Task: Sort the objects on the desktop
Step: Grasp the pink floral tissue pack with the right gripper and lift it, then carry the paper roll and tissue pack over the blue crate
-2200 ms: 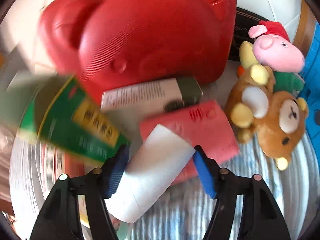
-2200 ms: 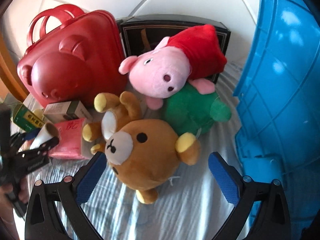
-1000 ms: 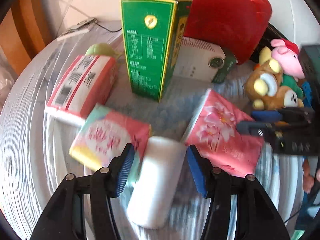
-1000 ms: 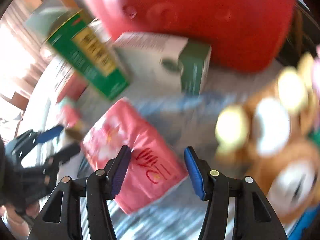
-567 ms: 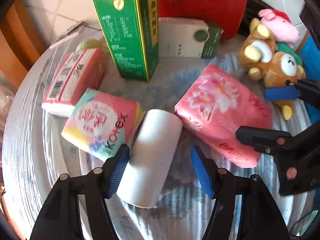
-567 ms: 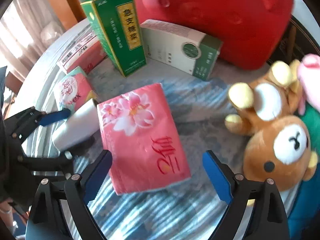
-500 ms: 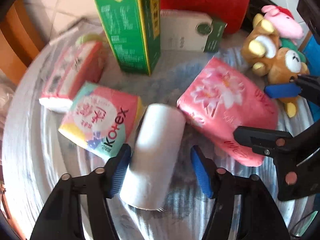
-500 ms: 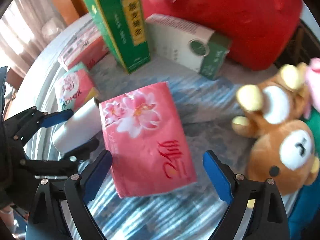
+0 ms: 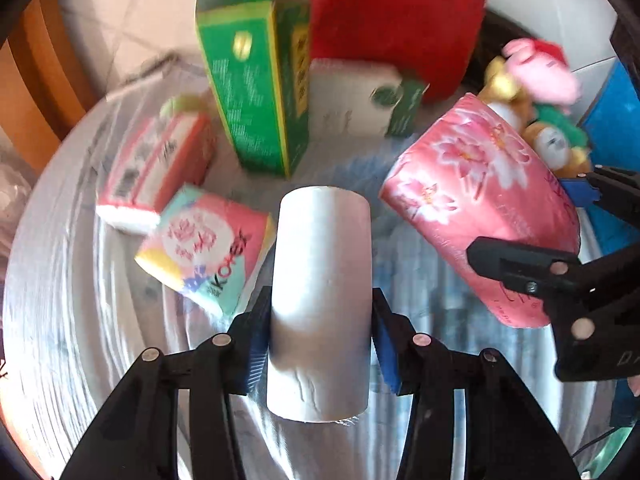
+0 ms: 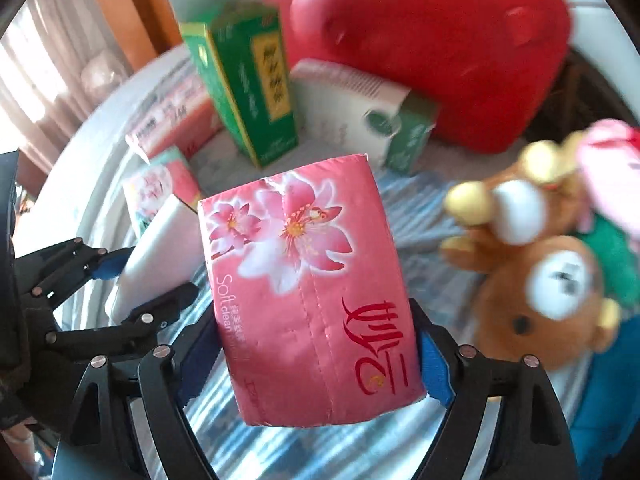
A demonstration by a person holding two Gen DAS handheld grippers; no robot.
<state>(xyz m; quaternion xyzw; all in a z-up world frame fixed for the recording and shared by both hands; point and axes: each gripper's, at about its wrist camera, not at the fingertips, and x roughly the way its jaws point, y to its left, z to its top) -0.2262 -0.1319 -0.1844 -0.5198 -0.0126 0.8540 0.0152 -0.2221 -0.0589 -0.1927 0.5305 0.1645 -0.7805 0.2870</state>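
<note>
My left gripper (image 9: 318, 340) is shut on a white paper roll (image 9: 320, 288), which points forward and is held above the striped cloth. My right gripper (image 10: 316, 352) is shut on a pink flowered tissue pack (image 10: 308, 280) and holds it lifted; the pack also shows in the left wrist view (image 9: 480, 208), with the right gripper (image 9: 560, 264) beside it. The roll shows at the left of the right wrist view (image 10: 160, 248), in the left gripper (image 10: 120, 280).
A Kotex pack (image 9: 208, 248), a pink-and-white tissue pack (image 9: 156, 168), a tall green box (image 9: 256, 96), a white-green box (image 9: 360, 100) and a red case (image 9: 392, 20) lie ahead. Plush bear (image 10: 552, 280) and pig (image 9: 540, 72) sit right, by a blue bin (image 9: 612, 112).
My right gripper has shut on the pink tissue pack and lifted it. My left gripper has closed tighter on the white roll, now pointing straight ahead.
</note>
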